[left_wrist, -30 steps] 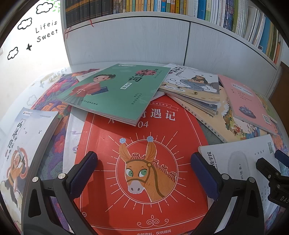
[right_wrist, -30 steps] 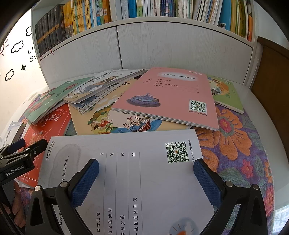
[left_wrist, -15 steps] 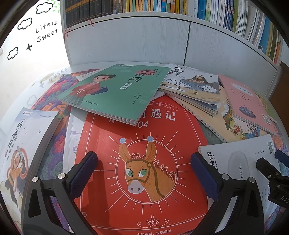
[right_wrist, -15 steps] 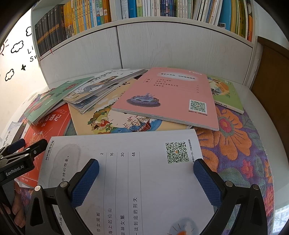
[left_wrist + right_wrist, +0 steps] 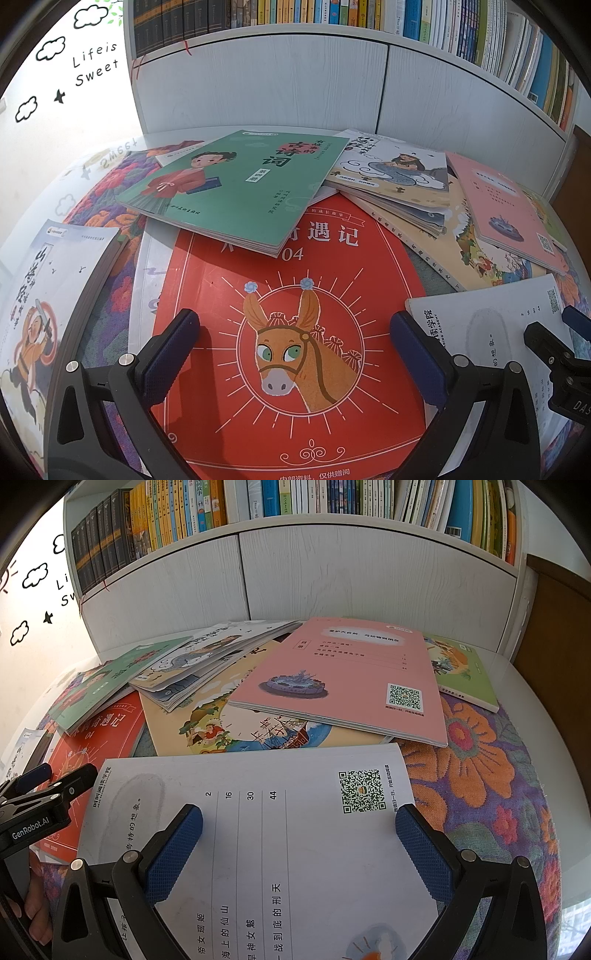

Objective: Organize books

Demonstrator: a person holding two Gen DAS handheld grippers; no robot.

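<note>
On the tabletop [image 5: 517, 686] the books lie loosely overlapped, the left tool [image 5: 295, 354] spread wide and empty over the red book [image 5: 295, 295], the right tool [image 5: 299, 849] likewise over the white book [image 5: 258, 812]; pulling either could drag the neighbouring green book [image 5: 236, 184] askew.

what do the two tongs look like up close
Both tongs, left and right, have black angular frames with silver screws and two dark blue textured pads. White "GenRobot.AI" lettering marks the left one's side. No cables or sleeves show.
</note>
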